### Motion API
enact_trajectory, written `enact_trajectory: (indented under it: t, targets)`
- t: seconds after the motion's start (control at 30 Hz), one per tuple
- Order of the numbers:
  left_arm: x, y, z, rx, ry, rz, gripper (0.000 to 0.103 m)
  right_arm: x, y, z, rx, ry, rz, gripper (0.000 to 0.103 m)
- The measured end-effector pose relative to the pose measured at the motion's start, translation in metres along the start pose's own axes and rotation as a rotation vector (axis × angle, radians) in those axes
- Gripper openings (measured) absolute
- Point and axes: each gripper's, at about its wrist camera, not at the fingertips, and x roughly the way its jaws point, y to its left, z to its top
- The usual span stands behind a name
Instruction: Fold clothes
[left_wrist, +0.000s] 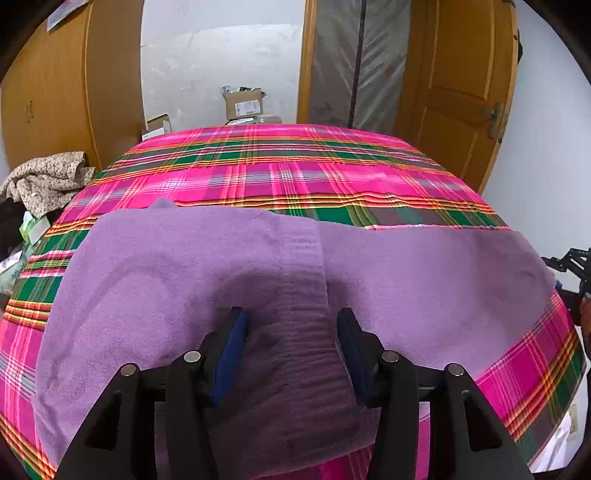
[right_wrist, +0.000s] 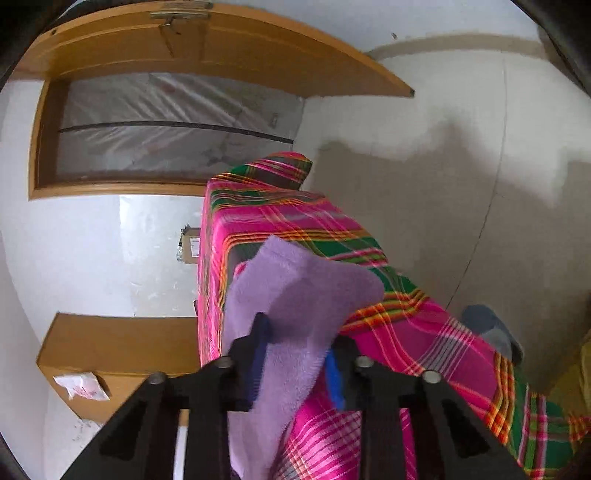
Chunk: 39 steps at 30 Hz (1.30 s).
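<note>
- Left wrist view: your left gripper (left_wrist: 290, 328) sits at the bottom centre of the frame with its fingers spread wide, holding nothing.
- Its blue pads (left_wrist: 231, 354) stand on either side of a ribbed band of the purple garment (left_wrist: 184, 266), which runs up the middle between them; the pads look to rest on or just above the cloth, and you cannot tell which.
- The purple garment lies flat across the lower half of the frame on the pink plaid bedspread (left_wrist: 295, 173), reaching from the lower left edge to the right edge.
- At the far right edge, level with the garment's corner, part of your other gripper shows as a black frame.
- A heap of patterned clothes (left_wrist: 48, 177) lies at the left edge, beside the bed; a cardboard box (left_wrist: 245, 103) stands against the wall at upper centre.
- Right wrist view: the picture is turned on its side. Your right gripper (right_wrist: 297, 341) at the bottom centre is partly closed, with a fold of the purple garment (right_wrist: 295, 291) between its fingers.
- The cloth fills the gap and bulges out just past the fingertips, its corner raised off the bedspread (right_wrist: 424, 332).
- More of the purple cloth hangs down towards the bottom edge between the fingers.
</note>
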Motion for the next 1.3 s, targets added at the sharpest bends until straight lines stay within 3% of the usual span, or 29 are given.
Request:
enact_trajectory:
  t: [0.3, 0.6, 0.73, 1.07, 1.3]
  targets:
    - [-0.003, -0.003, 0.0, 0.002, -0.01, 0.01, 0.055, -0.018, 0.069, -0.012, -0.317, -0.053, -0.003, 0.013]
    - [-0.015, 0.0, 0.004, -0.012, -0.032, -0.023, 0.055, -0.017, 0.146, -0.052, -0.576, -0.018, 0.049, 0.01]
    - [-0.023, -0.003, 0.007, 0.003, -0.047, -0.028, 0.055, -0.003, 0.171, -0.081, -0.66, 0.045, 0.067, 0.01]
    - [-0.036, 0.003, 0.011, -0.005, -0.072, -0.023, 0.055, 0.065, 0.193, -0.183, -0.861, 0.301, 0.049, 0.009]
    - [-0.045, 0.011, 0.01, -0.015, -0.079, -0.019, 0.055, 0.108, 0.182, -0.24, -0.981, 0.421, -0.036, 0.012]
